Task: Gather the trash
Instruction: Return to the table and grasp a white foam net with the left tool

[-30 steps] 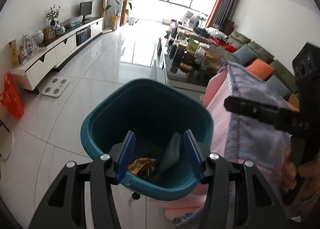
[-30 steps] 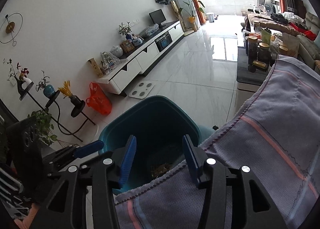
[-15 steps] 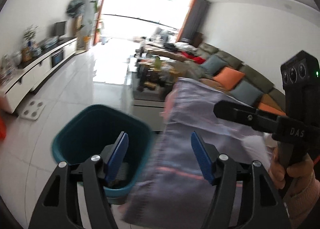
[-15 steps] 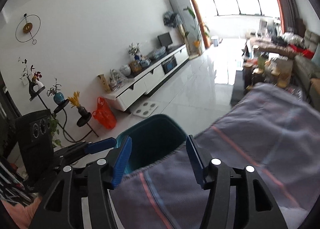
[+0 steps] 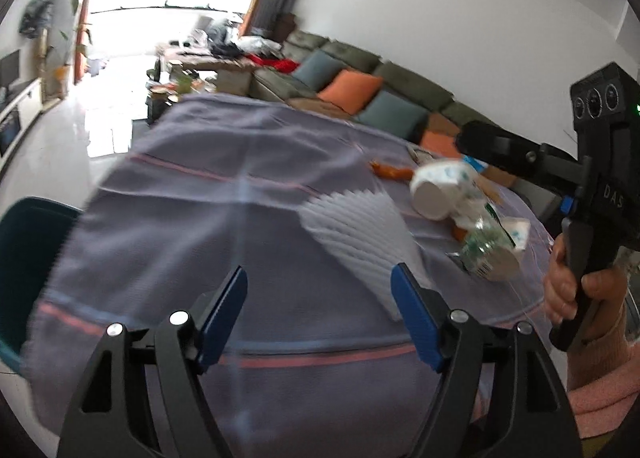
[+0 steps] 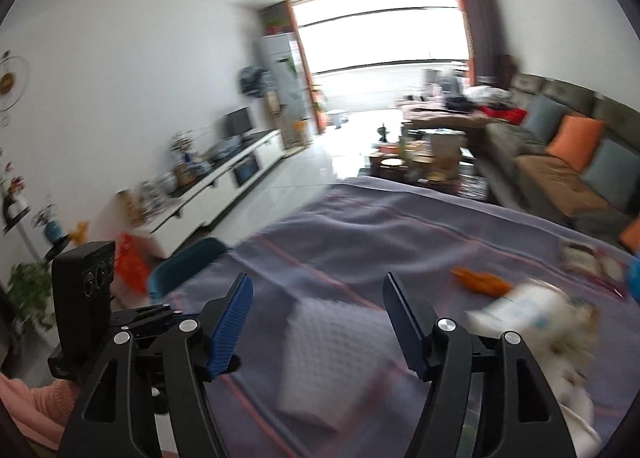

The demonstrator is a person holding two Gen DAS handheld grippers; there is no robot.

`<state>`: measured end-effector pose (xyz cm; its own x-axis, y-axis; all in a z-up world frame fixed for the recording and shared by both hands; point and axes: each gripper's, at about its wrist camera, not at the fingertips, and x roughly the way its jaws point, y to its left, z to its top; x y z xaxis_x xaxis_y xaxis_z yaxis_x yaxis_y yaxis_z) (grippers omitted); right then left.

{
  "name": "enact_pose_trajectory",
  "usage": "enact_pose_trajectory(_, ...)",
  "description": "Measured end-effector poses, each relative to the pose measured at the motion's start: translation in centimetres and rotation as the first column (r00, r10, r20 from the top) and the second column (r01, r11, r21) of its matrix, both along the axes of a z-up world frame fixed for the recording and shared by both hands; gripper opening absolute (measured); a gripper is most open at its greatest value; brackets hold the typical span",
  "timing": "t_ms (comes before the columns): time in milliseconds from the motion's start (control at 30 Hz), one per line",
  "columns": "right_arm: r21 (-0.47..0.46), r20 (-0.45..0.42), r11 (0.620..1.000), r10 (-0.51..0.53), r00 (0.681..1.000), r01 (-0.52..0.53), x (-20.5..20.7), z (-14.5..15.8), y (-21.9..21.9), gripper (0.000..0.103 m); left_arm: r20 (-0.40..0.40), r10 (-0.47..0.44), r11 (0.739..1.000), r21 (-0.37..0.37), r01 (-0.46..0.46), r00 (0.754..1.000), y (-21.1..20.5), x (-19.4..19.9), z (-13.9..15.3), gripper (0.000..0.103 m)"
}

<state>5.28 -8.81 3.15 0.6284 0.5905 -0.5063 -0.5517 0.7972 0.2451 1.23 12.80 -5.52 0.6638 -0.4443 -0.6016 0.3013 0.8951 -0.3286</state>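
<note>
Trash lies on a table under a purple striped cloth [image 5: 224,209]: a white ribbed paper sheet [image 5: 360,230], a paper cup on its side [image 5: 436,189], a crushed plastic bottle [image 5: 488,250] and an orange wrapper [image 5: 390,170]. The teal bin [image 5: 24,254] stands at the table's left edge. My left gripper [image 5: 318,310] is open and empty above the cloth's near edge. My right gripper [image 6: 318,322] is open and empty over the white sheet [image 6: 332,358], with the cup [image 6: 524,310] to its right. Both views are blurred.
A green sofa with orange and grey cushions [image 5: 356,85] runs along the right wall. A cluttered coffee table [image 6: 416,161] stands beyond the table. A white TV cabinet [image 6: 224,185] lines the left wall, with an orange bag [image 6: 130,266] on the floor near the bin [image 6: 184,270].
Both grippers have swung right, away from the bin and over the table. The trash on the cloth has come into view. Both grippers have opened wider.
</note>
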Motion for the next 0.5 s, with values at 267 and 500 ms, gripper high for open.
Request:
enact_pose_trajectory(267,0.015,-0.037,0.984,-0.175,0.984,0.175,0.1,-2.0,-7.6,0.067,-0.047,-0.071,0.997,-0.031,0.07,0.996,-2.9,0.7,-0.9,0.075)
enact_pose_trajectory(500,0.031,-0.052,0.964,-0.263,0.963,0.265,1.3,-2.6,-12.1,0.067,-0.076,-0.106,0.994,-0.035,0.104,0.991,-4.3,1.4,-1.3,0.075)
